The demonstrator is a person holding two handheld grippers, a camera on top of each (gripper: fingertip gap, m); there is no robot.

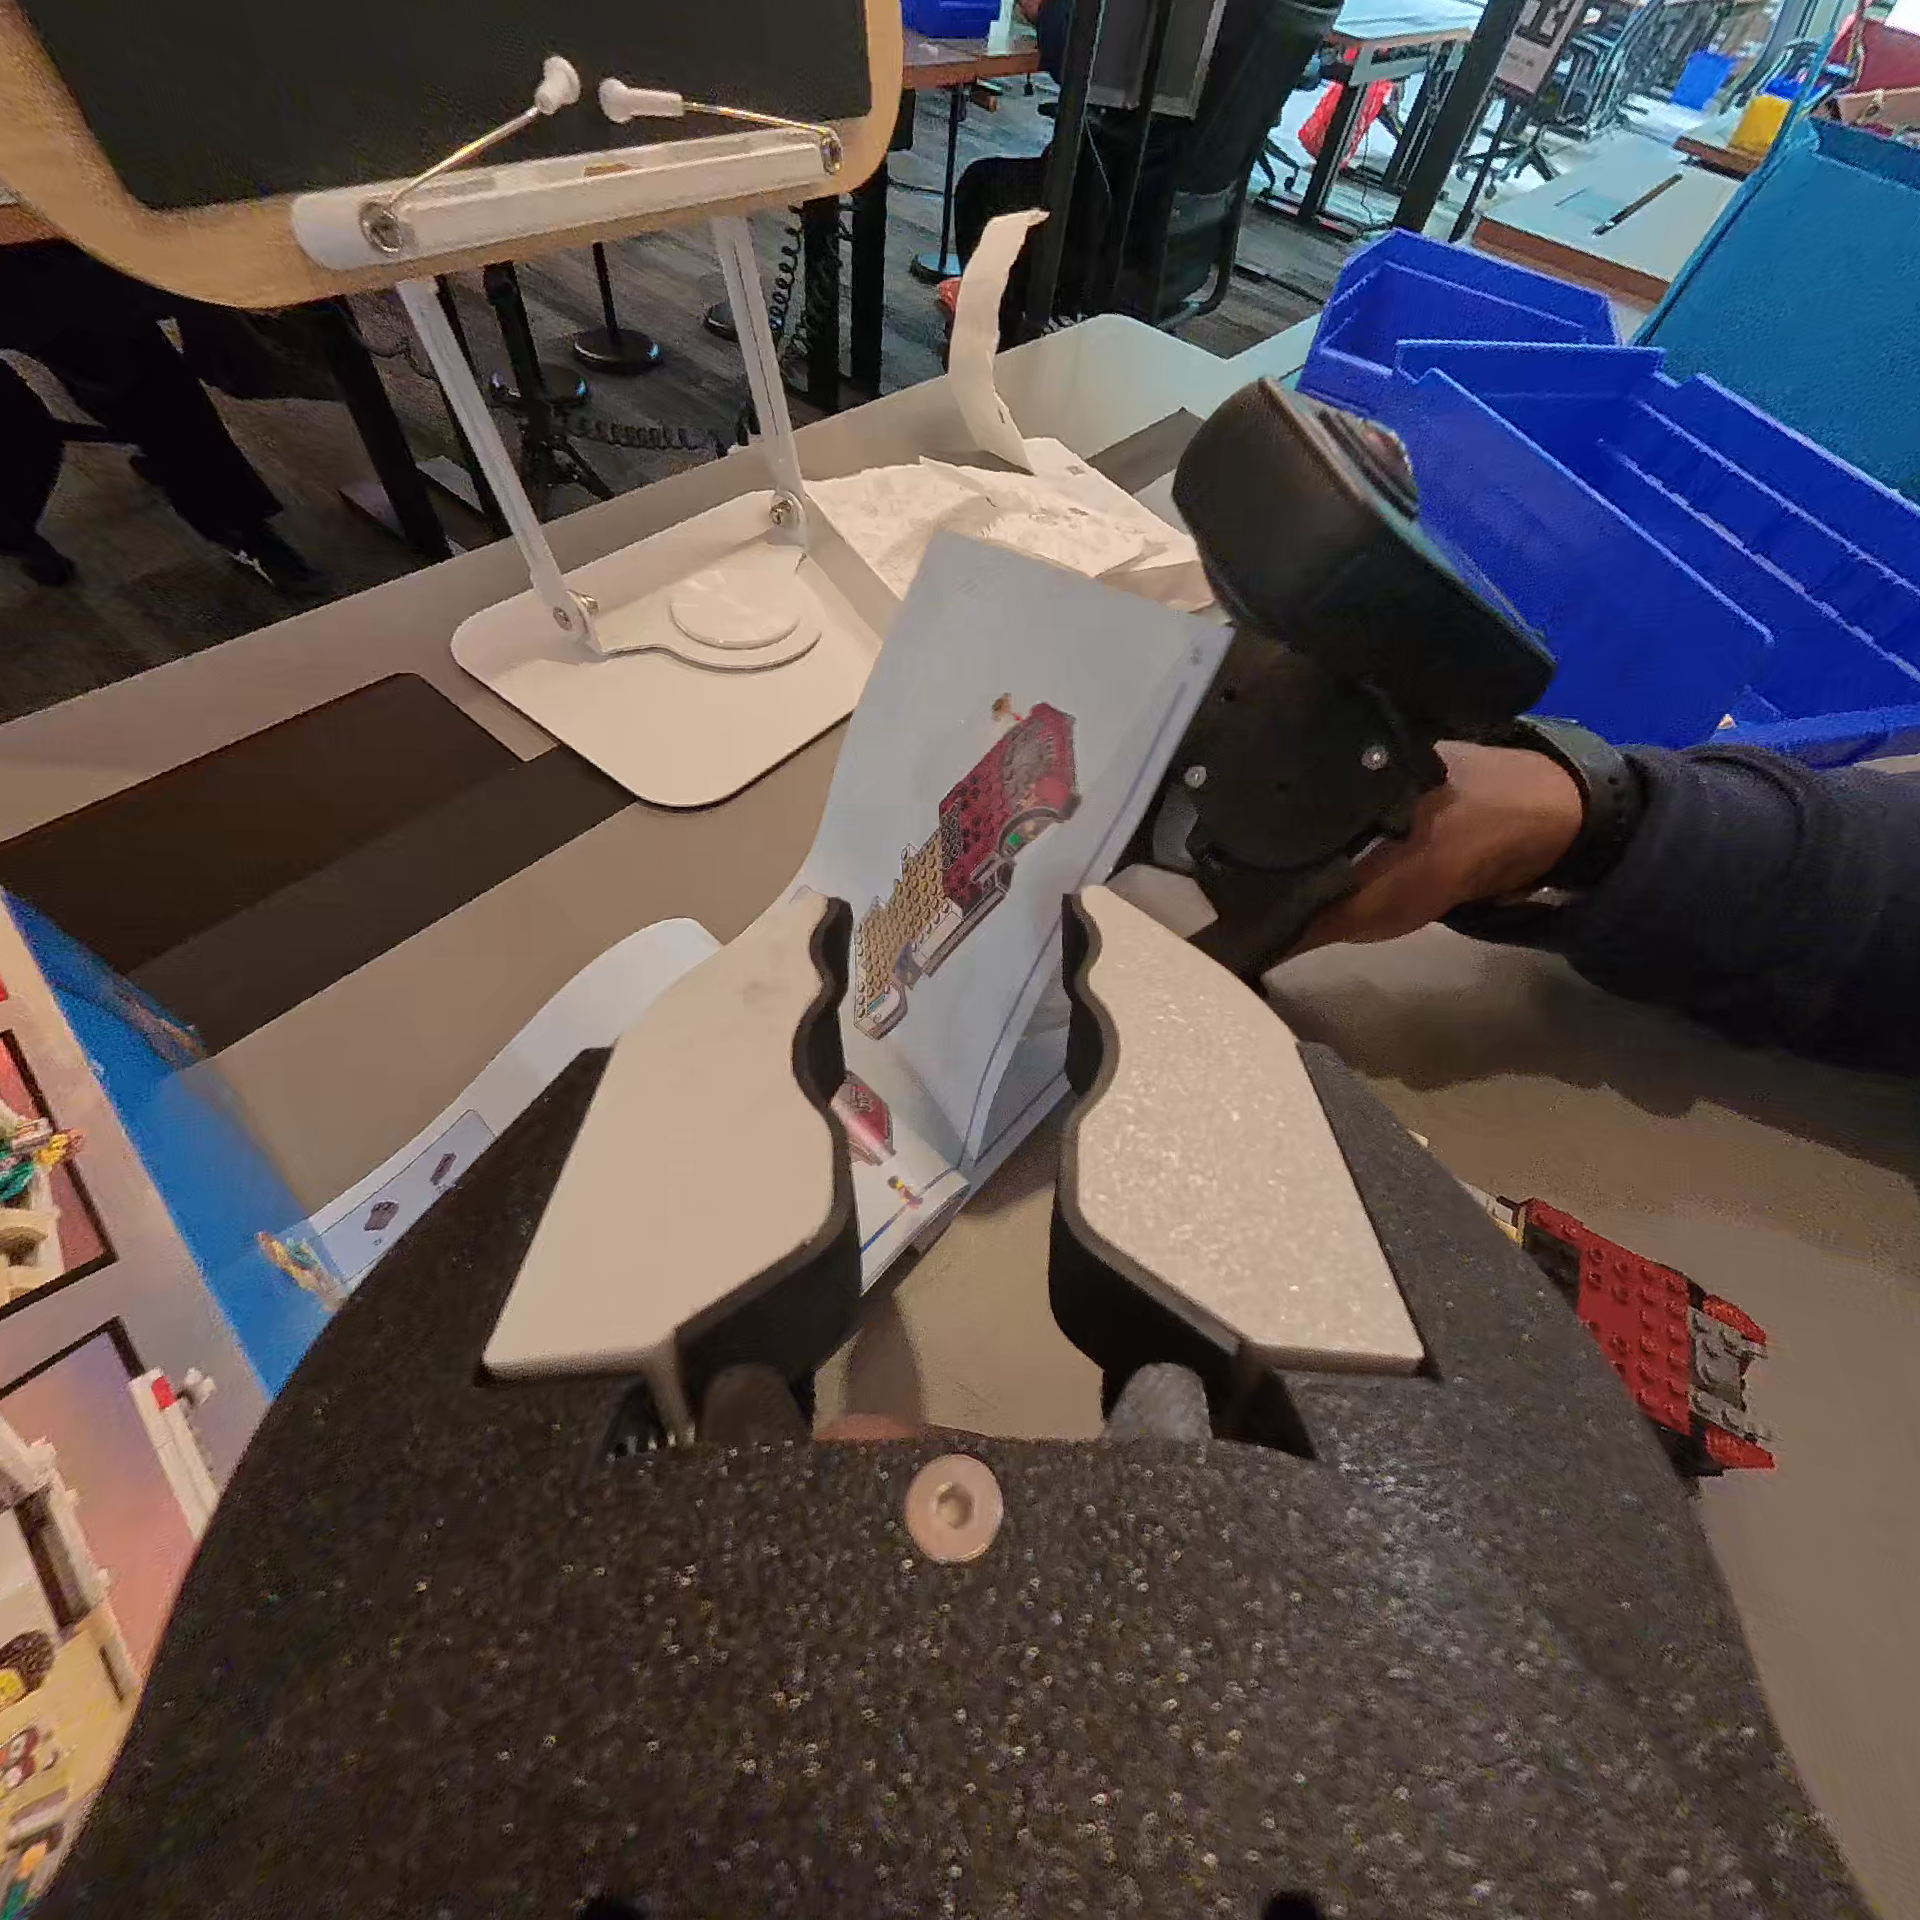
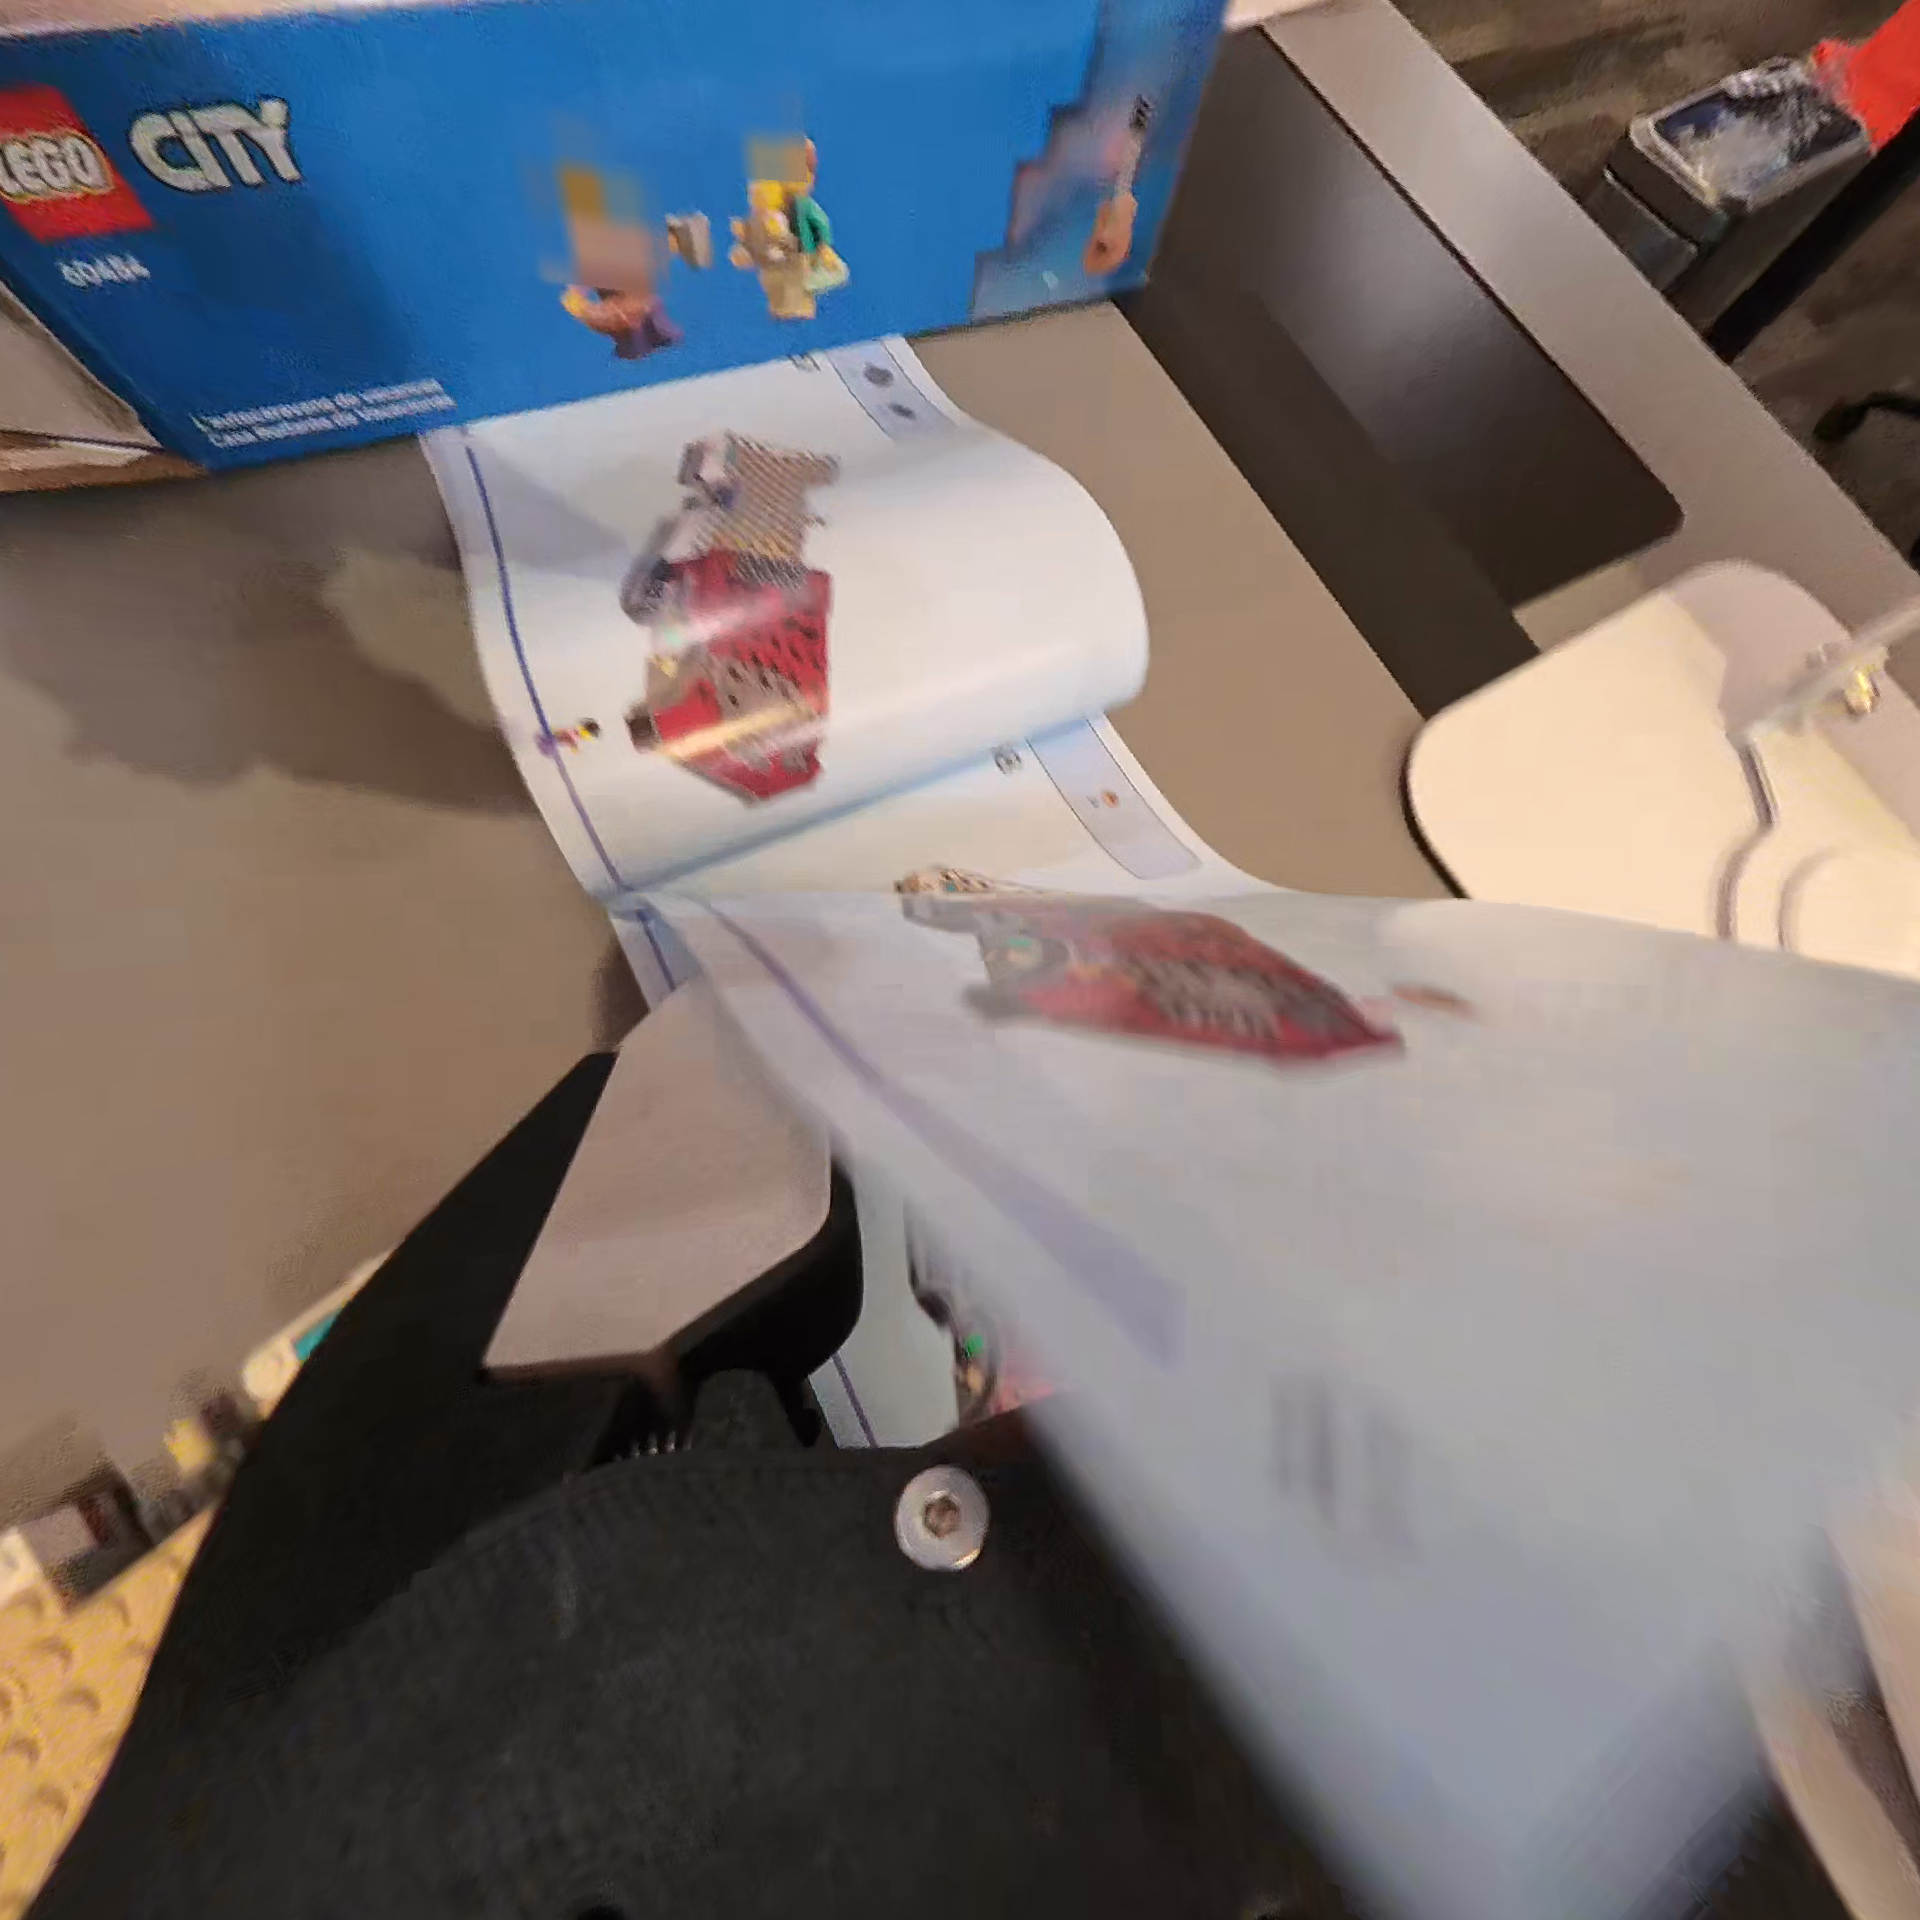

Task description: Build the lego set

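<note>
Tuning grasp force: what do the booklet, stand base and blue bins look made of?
Booklet: thin glossy paper, going by how the lifted page curls and catches a glare streak.
Stand base: looks like white painted metal or hard plastic; flat thin plate, smooth satin sheen. Can't say which.
Blue bins: likely moulded plastic; uniform colour, thick ribbed walls.

The picture booklet [image 2: 810, 623] is lying open on the grey table [image 2: 260, 831]. One light blue page [image 1: 997, 748] with a red brick house is standing up, bending toward 1 o'clock.
</note>
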